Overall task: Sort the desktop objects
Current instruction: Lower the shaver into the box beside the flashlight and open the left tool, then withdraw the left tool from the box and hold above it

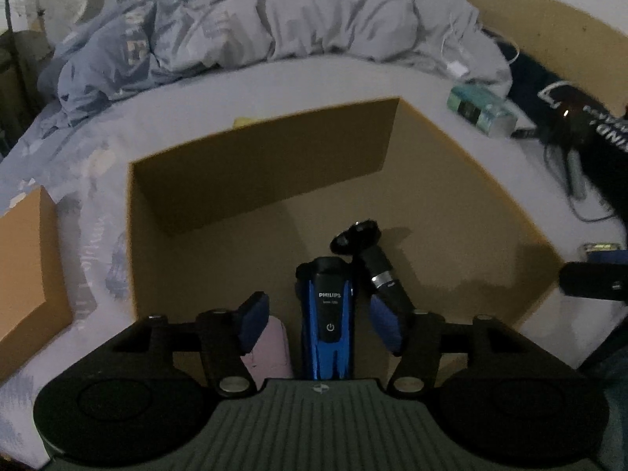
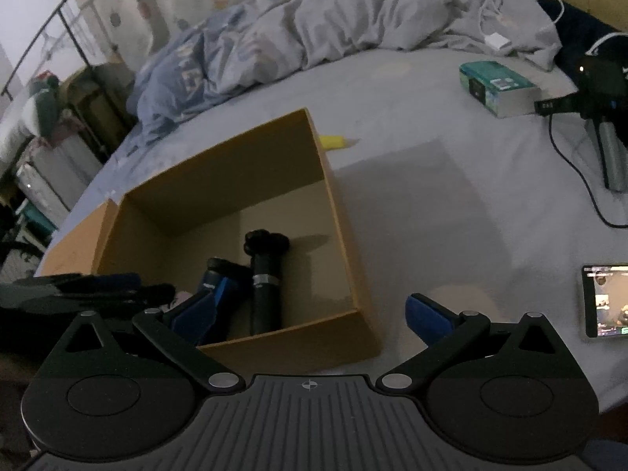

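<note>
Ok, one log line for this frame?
left tongs: open over blue Philips shaver | right tongs: open | brown cardboard box: shaver inside

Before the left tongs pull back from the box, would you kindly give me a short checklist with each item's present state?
1. Left tongs open: ok, blue shaver lies between the pads, untouched.
2. Shaver inside the cardboard box: ok.
3. Black trimmer inside the box: ok, beside the shaver.
4. Pink item by the left pad: cannot tell whether it touches.
5. Right tongs open and empty: ok.
6. Yellow item sorted: not ok, it lies behind the box.
</note>
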`<act>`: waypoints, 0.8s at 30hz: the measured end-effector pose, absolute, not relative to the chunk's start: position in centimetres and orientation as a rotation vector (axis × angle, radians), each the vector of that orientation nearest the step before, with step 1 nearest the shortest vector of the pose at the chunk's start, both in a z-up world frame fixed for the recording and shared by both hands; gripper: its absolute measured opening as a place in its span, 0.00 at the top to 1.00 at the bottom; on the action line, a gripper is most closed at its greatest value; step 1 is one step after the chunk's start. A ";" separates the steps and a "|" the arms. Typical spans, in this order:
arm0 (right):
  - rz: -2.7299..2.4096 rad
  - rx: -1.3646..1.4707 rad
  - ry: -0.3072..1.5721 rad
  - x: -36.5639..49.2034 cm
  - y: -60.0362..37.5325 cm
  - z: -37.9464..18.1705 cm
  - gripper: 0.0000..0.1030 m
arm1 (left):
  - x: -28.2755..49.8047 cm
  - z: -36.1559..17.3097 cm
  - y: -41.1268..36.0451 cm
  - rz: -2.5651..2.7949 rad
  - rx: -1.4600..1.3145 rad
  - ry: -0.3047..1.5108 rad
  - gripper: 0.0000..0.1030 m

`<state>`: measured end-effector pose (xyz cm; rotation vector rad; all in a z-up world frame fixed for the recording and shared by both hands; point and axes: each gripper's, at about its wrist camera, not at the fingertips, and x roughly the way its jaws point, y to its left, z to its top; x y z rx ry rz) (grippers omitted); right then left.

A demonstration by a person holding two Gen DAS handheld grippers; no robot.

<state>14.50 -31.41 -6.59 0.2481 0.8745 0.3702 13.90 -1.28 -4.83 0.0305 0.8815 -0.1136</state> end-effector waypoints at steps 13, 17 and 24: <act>0.364 0.162 0.854 13.6 -30.2 -6.6 0.00 | 8.8 -1.1 1.2 -0.149 -0.051 0.657 0.22; 0.369 0.141 0.837 13.2 -29.8 -6.4 0.00 | 7.3 -0.3 1.6 -0.157 -0.046 0.582 0.18; 0.383 0.111 0.799 12.3 -29.1 -5.9 0.00 | 5.8 -0.3 2.7 -0.140 -0.101 0.537 0.15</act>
